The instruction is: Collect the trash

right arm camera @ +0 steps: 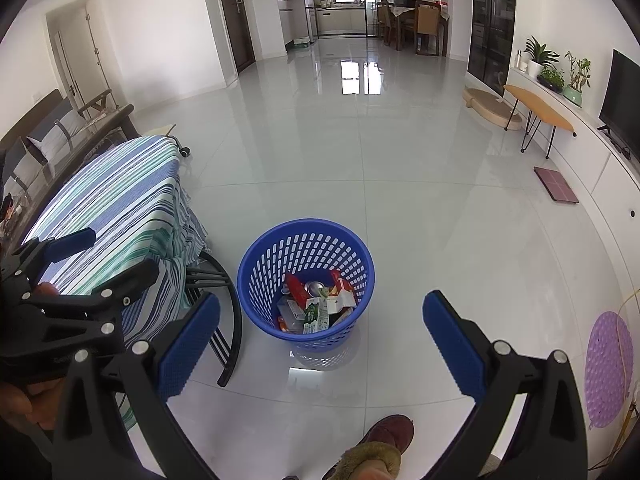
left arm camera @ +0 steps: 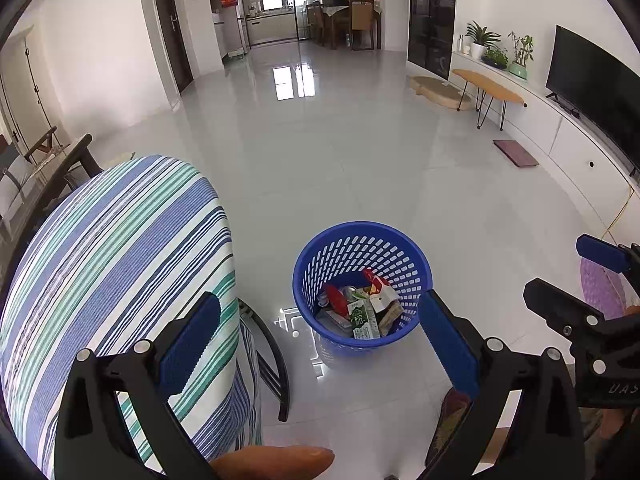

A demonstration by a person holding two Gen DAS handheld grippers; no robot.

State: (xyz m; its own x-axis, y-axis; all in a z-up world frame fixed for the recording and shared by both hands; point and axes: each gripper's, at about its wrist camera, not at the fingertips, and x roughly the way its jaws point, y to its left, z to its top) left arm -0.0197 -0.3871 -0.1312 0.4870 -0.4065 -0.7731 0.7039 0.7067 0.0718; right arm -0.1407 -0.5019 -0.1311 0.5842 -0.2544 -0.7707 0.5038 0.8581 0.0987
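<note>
**A:** so what's the room like? looks like a living room to me

**B:** yep. Glossy pale tiled floor (right arm camera: 400, 208) with window glare on it, running back to a dining area with wooden chairs (right arm camera: 427, 26). Far beyond the right gripper's right jaw there's a TV (right arm camera: 624, 100) on a long white cabinet, potted plants (right arm camera: 556, 72) and a small wooden side table (right arm camera: 538, 110). A purple mat (right arm camera: 608, 368) lies just outside that same jaw.

**A:** and on the other side?

**B:** a table with a striped cloth (left arm camera: 120, 264), blue/white/green. In the left wrist view the left gripper's (left arm camera: 320, 340) left jaw sits in front of it.

**A:** where's the trash?

**B:** all in a blue plastic basket (right arm camera: 260, 276) with slotted walls, standing on the floor. In both views it shows ahead, between the jaws. In the left view it's closer to the right jaw, in the right view closer to the left one.

**A:** what's in it?

**B:** a jumble: green-and-white carton (right arm camera: 316, 314), red wrapper (right arm camera: 296, 286), a can (right arm camera: 314, 288) end, some paper scraps. Fills the bottom only.

**A:** grippers holding anything?

**B:** nope. Both the left gripper and the right gripper (right arm camera: 320, 340) have jaws spread wide, nothing between the blue pads. There's a shoe (right arm camera: 390, 434) on the floor below the right one.
</note>
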